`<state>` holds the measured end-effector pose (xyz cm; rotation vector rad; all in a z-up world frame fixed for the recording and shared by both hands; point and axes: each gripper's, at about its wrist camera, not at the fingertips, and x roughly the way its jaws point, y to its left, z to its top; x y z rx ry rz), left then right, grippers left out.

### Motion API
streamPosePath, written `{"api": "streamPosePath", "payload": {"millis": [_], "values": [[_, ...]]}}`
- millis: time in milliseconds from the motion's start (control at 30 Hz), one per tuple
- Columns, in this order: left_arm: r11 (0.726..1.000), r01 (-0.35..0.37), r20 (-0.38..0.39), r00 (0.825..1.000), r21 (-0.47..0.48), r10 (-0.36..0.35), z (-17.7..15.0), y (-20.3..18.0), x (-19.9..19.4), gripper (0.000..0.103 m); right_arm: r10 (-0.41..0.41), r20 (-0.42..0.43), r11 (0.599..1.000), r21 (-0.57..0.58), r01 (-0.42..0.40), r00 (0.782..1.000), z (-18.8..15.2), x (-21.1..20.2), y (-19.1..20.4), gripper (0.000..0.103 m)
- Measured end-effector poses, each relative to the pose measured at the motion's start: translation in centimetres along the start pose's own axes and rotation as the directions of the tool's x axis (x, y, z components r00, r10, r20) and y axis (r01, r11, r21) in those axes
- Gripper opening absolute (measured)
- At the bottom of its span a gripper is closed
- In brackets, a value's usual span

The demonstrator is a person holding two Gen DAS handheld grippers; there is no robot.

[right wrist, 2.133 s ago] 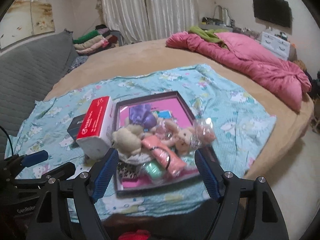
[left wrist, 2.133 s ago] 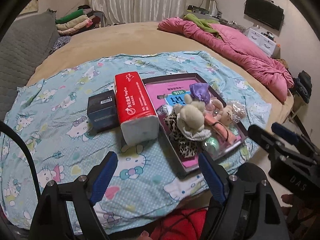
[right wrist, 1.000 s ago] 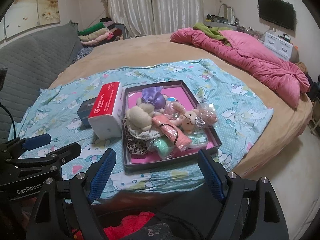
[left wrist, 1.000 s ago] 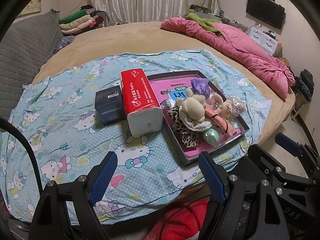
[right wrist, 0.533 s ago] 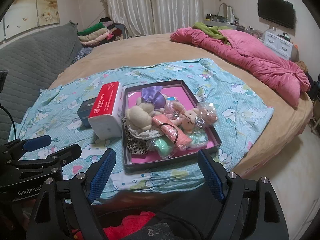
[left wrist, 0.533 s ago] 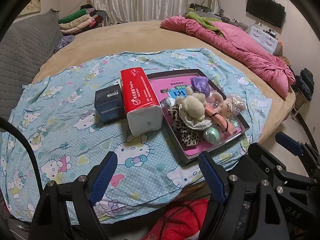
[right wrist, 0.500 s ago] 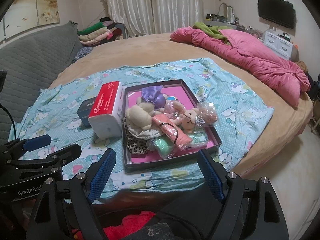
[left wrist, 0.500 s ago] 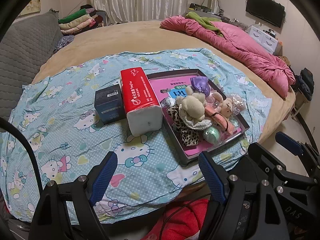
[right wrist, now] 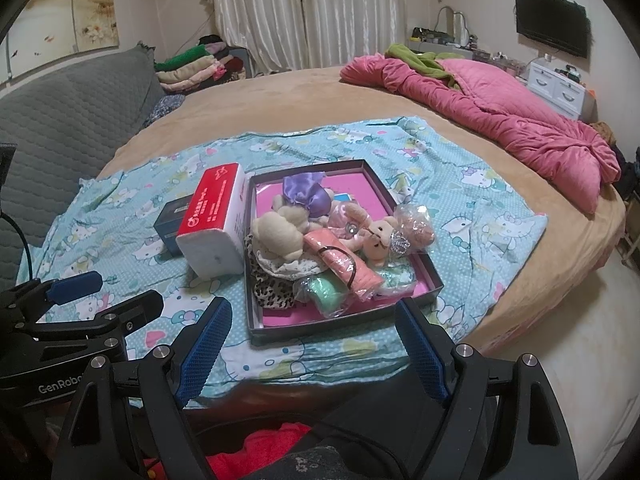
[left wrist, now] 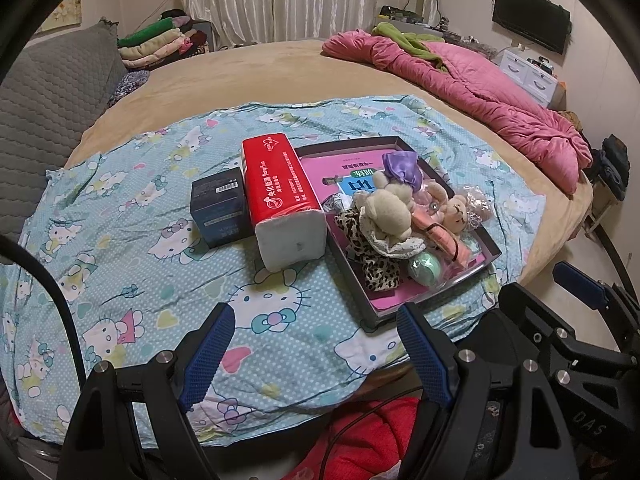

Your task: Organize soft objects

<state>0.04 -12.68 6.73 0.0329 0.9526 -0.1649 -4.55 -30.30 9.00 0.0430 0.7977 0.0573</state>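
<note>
Soft toys (left wrist: 390, 216) sit in a heap inside a dark box (left wrist: 493, 249) with a pink floor, on a blue cat blanket (left wrist: 120, 256) spread over the bed. From the left view, a red tissue pack (left wrist: 280, 196) lies just beside the box, and a small dark carton (left wrist: 219, 208) sits on its other side. The left gripper (left wrist: 316, 356) hangs near the blanket's edge with its fingers wide apart and nothing between them.

From the right view, the heap shows a cream plush (right wrist: 280, 236), a purple bow (right wrist: 306, 194), a little bear (right wrist: 378, 236) and a green thing in a clear bag (right wrist: 326, 292). The right gripper (right wrist: 316, 352) is spread wide too, holding nothing. The toys are piled and tangled, so a grab could lift two at once or tip one off the box.
</note>
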Motion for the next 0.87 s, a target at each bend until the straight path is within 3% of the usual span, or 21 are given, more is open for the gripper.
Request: {"api": "streamPosePath", "payload": {"millis": [867], "values": [[1.0,0.017,0.001,1.0,-0.022,-0.017,-0.68,0.9,0.84,0.083,-0.004,-0.006,1.0,-0.001,0.004,1.0,0.03,0.27,-0.11,0.084]]}}
